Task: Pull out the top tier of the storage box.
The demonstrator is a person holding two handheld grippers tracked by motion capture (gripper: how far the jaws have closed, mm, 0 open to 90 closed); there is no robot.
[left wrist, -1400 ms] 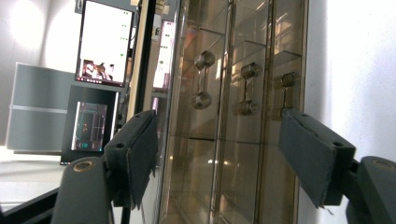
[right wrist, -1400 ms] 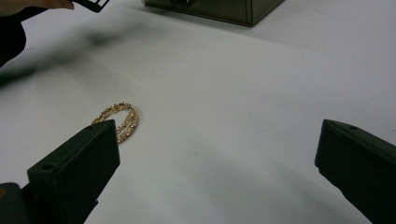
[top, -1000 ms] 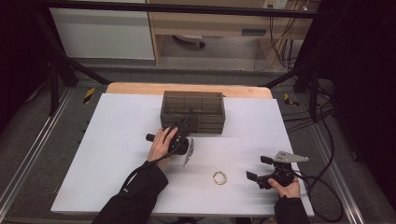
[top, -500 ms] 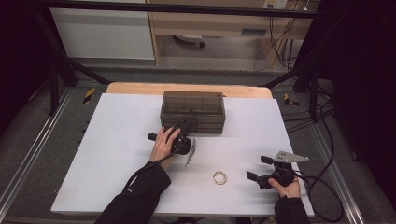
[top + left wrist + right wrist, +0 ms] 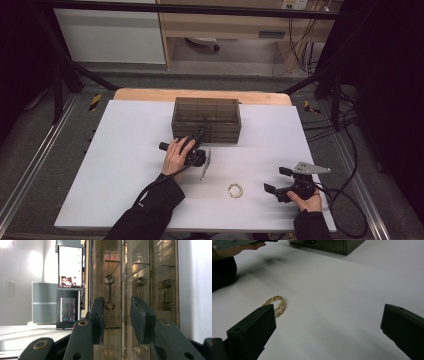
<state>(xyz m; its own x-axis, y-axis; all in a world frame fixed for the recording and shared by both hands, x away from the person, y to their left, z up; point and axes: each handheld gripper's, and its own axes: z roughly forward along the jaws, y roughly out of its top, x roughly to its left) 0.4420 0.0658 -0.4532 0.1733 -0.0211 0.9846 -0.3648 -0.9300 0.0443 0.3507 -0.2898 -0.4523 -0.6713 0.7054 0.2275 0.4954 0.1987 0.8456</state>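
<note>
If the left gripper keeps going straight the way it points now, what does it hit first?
Most likely the drawer box: the left gripper faces its drawer front, near the middle handle. Depth unclear.

— Inspector A: Premises read as a lab or test bay, not a home. A white table (image 5: 125, 165) stands inside a black metal frame (image 5: 60, 75) on grey carpet, with aluminium rails (image 5: 30, 170) along the floor.

— Inspector B: Agreed. Loose cables (image 5: 345, 135) hang and coil at the right, and yellow-black hazard tape (image 5: 95, 101) marks the floor (near the frame feet). Lit monitors (image 5: 70, 266) stand against a plain wall in the left gripper view.
</note>
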